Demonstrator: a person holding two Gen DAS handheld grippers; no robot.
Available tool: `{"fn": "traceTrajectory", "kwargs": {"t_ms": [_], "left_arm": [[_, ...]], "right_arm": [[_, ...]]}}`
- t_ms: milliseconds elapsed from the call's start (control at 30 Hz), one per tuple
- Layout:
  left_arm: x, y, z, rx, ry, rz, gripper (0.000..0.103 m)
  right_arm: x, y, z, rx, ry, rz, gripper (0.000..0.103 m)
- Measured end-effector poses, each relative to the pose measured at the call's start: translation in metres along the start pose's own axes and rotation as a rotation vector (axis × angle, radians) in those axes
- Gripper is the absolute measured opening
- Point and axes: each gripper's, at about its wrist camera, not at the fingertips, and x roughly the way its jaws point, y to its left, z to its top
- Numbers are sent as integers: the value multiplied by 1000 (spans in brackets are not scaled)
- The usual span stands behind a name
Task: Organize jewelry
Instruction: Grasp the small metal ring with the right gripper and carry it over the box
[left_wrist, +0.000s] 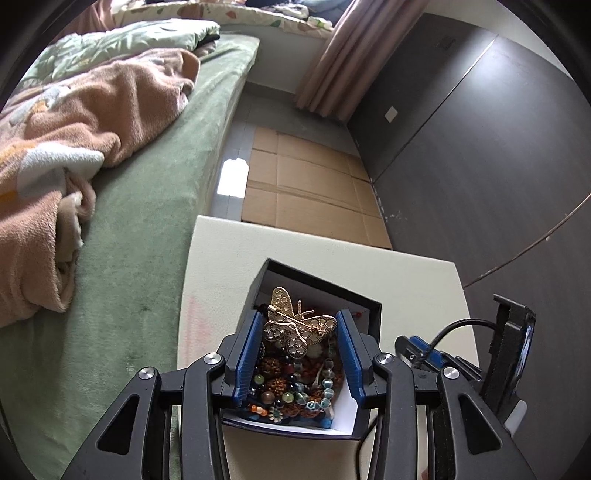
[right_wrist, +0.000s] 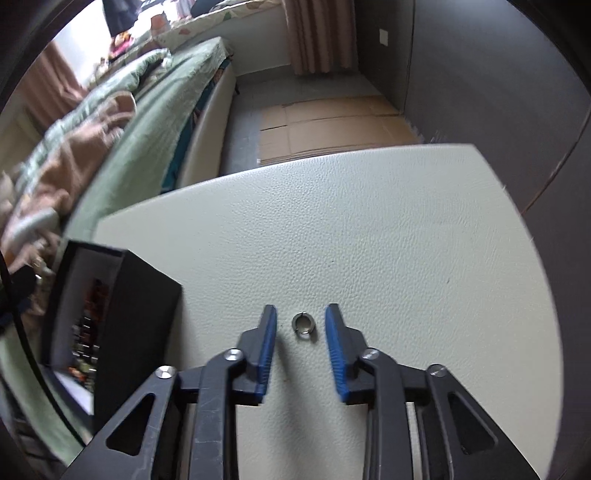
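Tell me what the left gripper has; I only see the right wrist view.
Observer: A gold butterfly brooch sits between the left gripper pads, its wing tips against them.
Operator: Say which side of it faces up.
Observer: The back: the pin bar runs across the wings.
Operator: Report what lies under it.
Observer: The open black box, heaped with coloured beads.

Soft daylight, glare on the floor (left_wrist: 232, 177) — right wrist view motion-blurred at its left edge, both fisheye-bent with dark corners.
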Motion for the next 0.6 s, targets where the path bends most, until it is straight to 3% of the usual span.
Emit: {"fn": "traceTrajectory", "kwargs": {"t_ms": [33, 233, 367, 600], "left_arm": [[2, 0, 0, -2, 9, -2, 43], [12, -1, -1, -25, 79, -35, 47], [5, -1, -4, -28, 50, -34, 65], [-10, 6, -8, -52, 8, -7, 65]], "right_arm": [[0, 3, -1, -17, -2, -19, 15], [-8, 2, -2, -9, -8, 22, 15], [-26, -6, -1, 34, -57, 87, 15], [-67, -8, -1, 71, -169, 253, 15]]}}
